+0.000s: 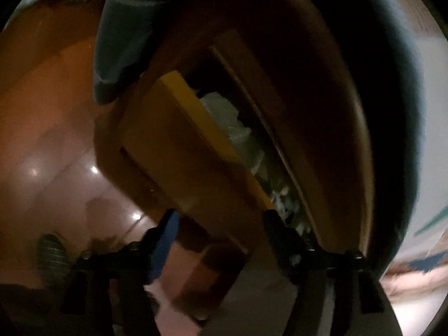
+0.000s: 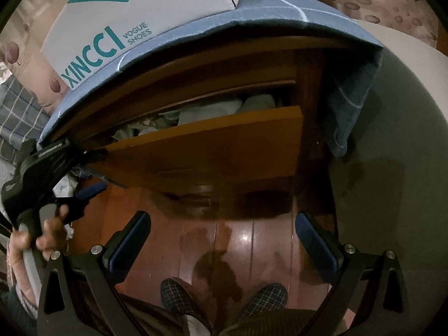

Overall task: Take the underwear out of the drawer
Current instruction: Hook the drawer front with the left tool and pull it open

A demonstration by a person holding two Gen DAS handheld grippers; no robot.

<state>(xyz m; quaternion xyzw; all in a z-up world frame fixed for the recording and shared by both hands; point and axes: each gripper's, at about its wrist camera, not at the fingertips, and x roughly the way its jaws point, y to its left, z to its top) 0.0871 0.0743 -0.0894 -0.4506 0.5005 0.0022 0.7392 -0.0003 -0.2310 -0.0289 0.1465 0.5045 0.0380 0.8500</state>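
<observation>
The wooden drawer [image 2: 210, 145] of a bedside cabinet stands pulled partly out. White and pale underwear [image 2: 212, 109] lies bunched inside it, also visible as white cloth [image 1: 224, 112] behind the drawer front [image 1: 179, 151]. My left gripper [image 1: 218, 224] straddles the left end of the drawer front with its jaws apart. Its blue pad [image 1: 163, 240] stands off the wood. In the right wrist view the left gripper [image 2: 96, 170] sits at that same corner, held by a hand [image 2: 50, 232]. My right gripper [image 2: 224, 240] hangs open over the floor in front of the drawer, with nothing between its fingers.
A blue cloth [image 2: 252, 14] drapes over the cabinet top and carries a white shoe box [image 2: 126, 14]. A pale wall [image 2: 392, 140] stands to the right. Two checked slippers [image 2: 179, 294] rest on the glossy wooden floor [image 2: 238, 238] below the drawer.
</observation>
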